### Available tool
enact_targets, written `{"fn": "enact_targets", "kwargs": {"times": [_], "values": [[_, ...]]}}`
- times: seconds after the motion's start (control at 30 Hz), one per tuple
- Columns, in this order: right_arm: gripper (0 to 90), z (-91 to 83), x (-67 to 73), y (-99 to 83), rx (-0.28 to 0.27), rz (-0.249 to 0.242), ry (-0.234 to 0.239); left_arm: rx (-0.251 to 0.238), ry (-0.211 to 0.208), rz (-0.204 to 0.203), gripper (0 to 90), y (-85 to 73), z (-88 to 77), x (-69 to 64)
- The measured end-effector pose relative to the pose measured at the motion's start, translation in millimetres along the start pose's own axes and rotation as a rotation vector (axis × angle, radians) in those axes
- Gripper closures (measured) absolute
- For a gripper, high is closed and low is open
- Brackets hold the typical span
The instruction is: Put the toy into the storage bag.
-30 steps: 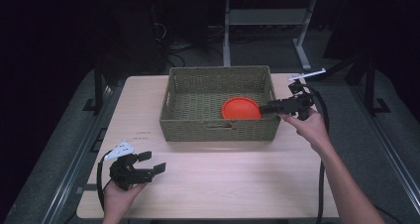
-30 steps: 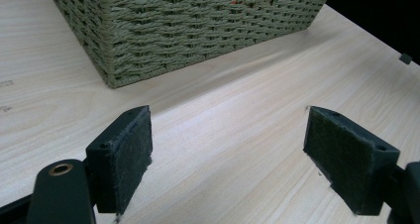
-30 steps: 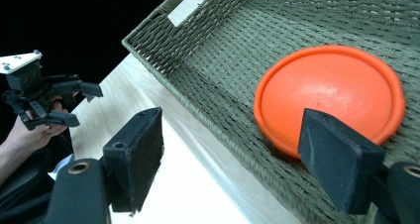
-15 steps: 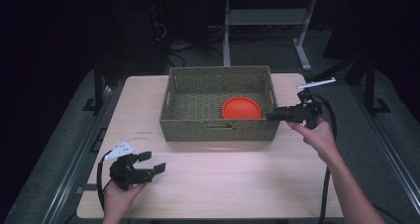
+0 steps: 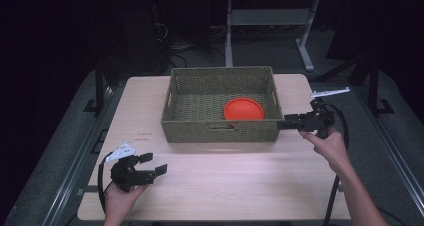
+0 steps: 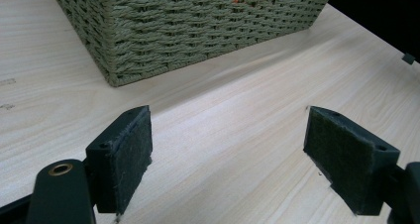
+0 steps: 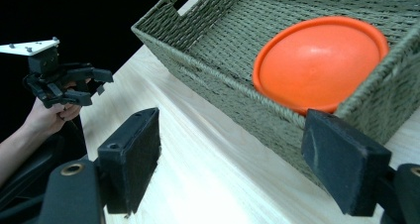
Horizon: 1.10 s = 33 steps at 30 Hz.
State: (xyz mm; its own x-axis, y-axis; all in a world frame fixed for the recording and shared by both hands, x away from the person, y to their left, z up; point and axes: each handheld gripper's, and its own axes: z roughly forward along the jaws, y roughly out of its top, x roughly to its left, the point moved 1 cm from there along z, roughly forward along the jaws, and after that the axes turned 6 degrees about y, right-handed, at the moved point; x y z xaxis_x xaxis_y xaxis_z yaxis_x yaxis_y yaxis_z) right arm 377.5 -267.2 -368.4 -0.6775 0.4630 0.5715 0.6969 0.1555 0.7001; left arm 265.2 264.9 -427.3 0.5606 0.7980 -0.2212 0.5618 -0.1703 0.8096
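Resting: left gripper [image 5: 155, 164] is lying low over the table [image 5: 230, 181] at about 7 o'clock in the high view, its jaws standing wide apart with nothing between them; in the left gripper view, bare wood is showing between the pads [image 6: 131, 152].
Hovering: right gripper [image 5: 281, 124] is sitting at 3 o'clock, just beside the basket's near right corner, pointing toward it; its jaws are gaping and gripping nothing.
Basket: woven olive basket [image 5: 220, 131] is standing on the far half of the table.
Disc: orange disc [image 5: 244, 109] is lying inside the basket, toward its near right corner; in the right gripper view the disc [image 7: 317, 60] is showing just past the rim.
Writing: small dark marks on the wood at 9 o'clock are appearing too faint to read; no brand is showing.
Hidden: basket's near wall is cutting off the disc's lower edge in the right gripper view; the handle slot in the left gripper view is revealing only a sliver of orange.
Surface: pale wood-grain tabletop.
Room: dark, with a grey frame [image 5: 270, 21] at 12 o'clock.
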Motion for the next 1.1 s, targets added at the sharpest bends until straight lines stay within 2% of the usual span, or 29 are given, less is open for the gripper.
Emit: {"fn": "enact_targets", "kwargs": {"times": [0.13, 0.63, 1.1], "values": [[22.3, -4.7, -1.3, -5.8, -0.008, -0.001, 0.000, 0.001, 0.001, 0.007, 18.3, 0.2, -0.6, 0.5], [22.1, -20.3, -14.5, -36.6, -0.017, 0.053, -0.026, 0.004, 0.002, 0.008, 18.2, -0.1, 0.2, 0.3], [22.1, -29.2, -21.6, -61.8, -0.014, 0.067, -0.061, 0.003, 0.004, 0.005, 18.1, -0.3, 0.5, 0.8]]}}
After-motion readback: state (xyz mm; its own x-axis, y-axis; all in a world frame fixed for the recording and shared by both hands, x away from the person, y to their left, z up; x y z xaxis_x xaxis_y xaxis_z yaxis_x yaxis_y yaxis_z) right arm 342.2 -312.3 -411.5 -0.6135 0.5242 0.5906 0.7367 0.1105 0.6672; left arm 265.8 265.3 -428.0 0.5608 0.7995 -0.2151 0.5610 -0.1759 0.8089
